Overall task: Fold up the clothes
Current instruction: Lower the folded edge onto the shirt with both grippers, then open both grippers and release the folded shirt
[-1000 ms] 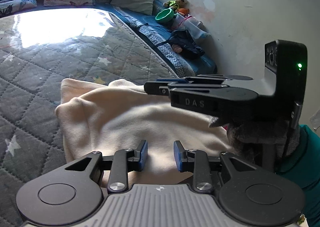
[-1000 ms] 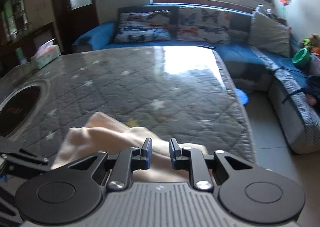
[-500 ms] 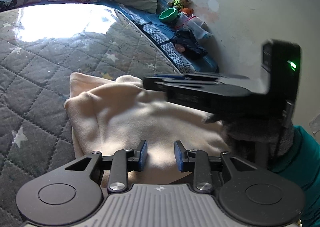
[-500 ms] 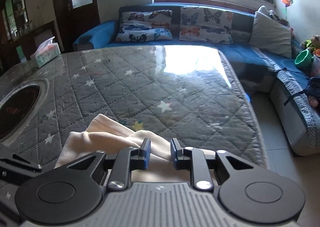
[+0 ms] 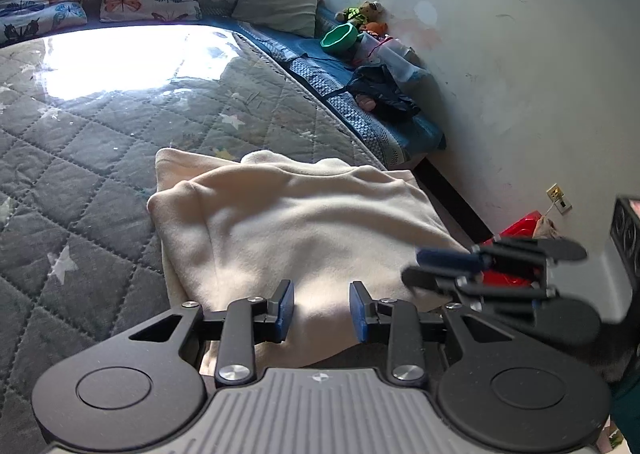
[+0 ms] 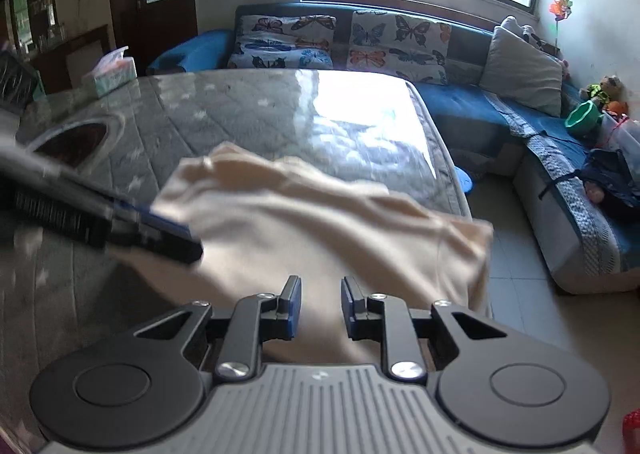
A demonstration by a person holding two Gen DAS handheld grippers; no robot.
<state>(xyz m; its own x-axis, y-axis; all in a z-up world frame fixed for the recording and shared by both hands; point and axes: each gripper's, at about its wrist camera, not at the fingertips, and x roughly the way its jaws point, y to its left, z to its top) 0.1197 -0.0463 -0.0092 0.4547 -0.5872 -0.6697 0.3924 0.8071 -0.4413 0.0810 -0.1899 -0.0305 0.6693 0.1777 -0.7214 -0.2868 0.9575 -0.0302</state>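
A cream garment lies folded on the grey quilted table cover, near the table's right edge. My left gripper is open and empty, hovering over the garment's near edge. My right gripper is open and empty above the same garment. In the left wrist view the right gripper shows at the right, off the cloth's corner. In the right wrist view the left gripper shows blurred at the left, over the cloth's left edge.
A blue sofa with butterfly cushions runs behind and right of the table. A green bowl, toys and dark clothes lie on it. A tissue box and a dark round inset are at the table's left. A red object is on the floor.
Both grippers have pulled back from the garment. The right gripper moved from over the cloth to its right corner. The garment now lies flatter, with more of it in view.
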